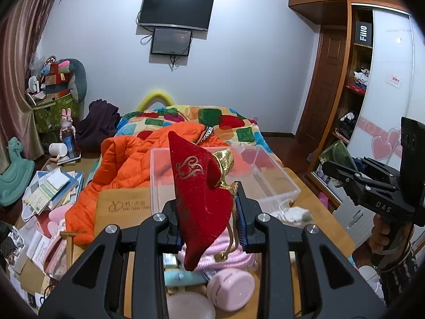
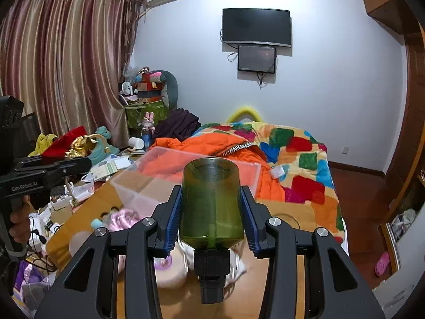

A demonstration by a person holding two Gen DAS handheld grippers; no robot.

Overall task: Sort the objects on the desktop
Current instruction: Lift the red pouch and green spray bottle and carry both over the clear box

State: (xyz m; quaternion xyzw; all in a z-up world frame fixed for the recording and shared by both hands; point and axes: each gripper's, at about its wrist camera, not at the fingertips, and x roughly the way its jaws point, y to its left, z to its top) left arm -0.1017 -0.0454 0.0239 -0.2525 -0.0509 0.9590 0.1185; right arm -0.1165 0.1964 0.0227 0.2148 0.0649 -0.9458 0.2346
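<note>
Red velvet pouch (image 1: 202, 199) fills the left tongs (image 1: 208, 214); right tongs (image 2: 211, 212) clamp a green bottle (image 2: 211, 202) above the clear bin (image 2: 159, 175).

A wooden table (image 1: 313, 228) carries a clear plastic box (image 1: 265, 183) at its far end, with a white crumpled cloth (image 1: 294, 214) just beside it. Nearer lie a pink knitted piece (image 1: 231, 259), a pink round jar (image 1: 230, 289) and a pale tube (image 1: 183, 277) (possibly a cream; partly hidden). Beyond the table, an orange jacket (image 1: 127, 164) lies on the bed (image 1: 239, 130).
</note>
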